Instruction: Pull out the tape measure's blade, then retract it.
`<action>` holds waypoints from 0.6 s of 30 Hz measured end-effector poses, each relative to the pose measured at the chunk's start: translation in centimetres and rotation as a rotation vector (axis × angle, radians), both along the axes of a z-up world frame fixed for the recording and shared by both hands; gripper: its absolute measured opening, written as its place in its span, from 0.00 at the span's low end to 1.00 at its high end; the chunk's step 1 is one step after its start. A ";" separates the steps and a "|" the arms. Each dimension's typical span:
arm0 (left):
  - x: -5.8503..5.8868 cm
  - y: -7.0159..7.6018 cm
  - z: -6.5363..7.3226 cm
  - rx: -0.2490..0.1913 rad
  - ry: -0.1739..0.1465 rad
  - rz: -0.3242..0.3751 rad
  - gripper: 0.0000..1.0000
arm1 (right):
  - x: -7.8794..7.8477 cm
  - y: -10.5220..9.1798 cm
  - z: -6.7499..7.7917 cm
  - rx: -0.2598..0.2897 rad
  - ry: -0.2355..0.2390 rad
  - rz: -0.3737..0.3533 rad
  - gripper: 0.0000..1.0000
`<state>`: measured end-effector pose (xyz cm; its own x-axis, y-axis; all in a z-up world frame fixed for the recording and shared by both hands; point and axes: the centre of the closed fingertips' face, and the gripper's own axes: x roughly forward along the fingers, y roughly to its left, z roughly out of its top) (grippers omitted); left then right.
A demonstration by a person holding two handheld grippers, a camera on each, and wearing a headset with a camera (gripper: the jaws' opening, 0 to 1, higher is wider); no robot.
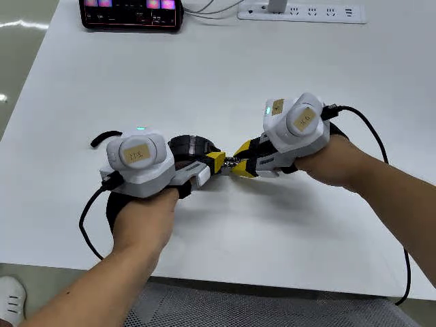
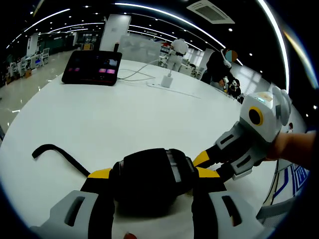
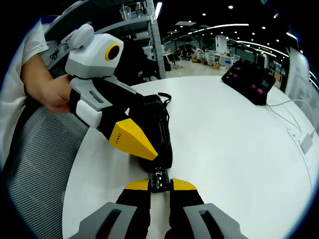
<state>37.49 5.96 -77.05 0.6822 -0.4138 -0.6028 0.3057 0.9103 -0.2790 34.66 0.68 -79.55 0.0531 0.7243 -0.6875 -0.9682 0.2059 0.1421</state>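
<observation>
Tape measure (image 2: 149,179): black case sits on the white table (image 1: 204,68), near edge, roughly mid-span, between the two grippers. Its black wrist strap (image 2: 55,152) trails off left on the table.

Left gripper (image 2: 152,174): jaws set wide, one on each flank of the case, clamping it. Yellow tips sit level with the case sides in the left gripper view.

Right gripper (image 3: 159,185): jaws narrow, nearly closed, pinching the blade end (image 3: 159,178). The end tab sits right between the yellow tips in the right gripper view.

Key geometry: the case mouth faces right, and the right gripper is just beside it, tips of both grippers almost touching. Very little blade is out, just a short stub between mouth and jaws. The blade axis runs left-right across the table, about in line with both grippers.

Judgement: this is the start of the pull-out, with the retract step not yet due. The next move calls for the right gripper to travel right along that axis while the left anchors the case. Risk: the thin tab slipping out of the pinch, or the case rotating in the left jaws if the pull goes off-axis.
</observation>
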 end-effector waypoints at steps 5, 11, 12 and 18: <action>0.0 0.0 0.0 0.000 0.000 0.000 0.58 | 0.0 0.7 -0.1 0.005 -0.001 0.004 0.10; 0.0 0.0 0.0 0.002 -0.003 0.001 0.58 | 0.1 1.0 -0.2 0.010 -0.001 0.005 0.10; 0.0 0.0 0.0 0.001 -0.003 0.002 0.58 | 0.1 1.0 -0.2 0.012 0.000 0.003 0.10; 0.0 -0.1 0.0 0.006 -0.005 0.001 0.59 | 0.1 1.1 -0.3 0.014 -0.002 0.000 0.10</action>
<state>37.48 5.90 -77.08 0.6857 -0.4097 -0.6016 0.3064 0.9122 -0.2721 34.74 1.75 -79.82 0.0543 0.7337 -0.6773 -0.9685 0.2039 0.1432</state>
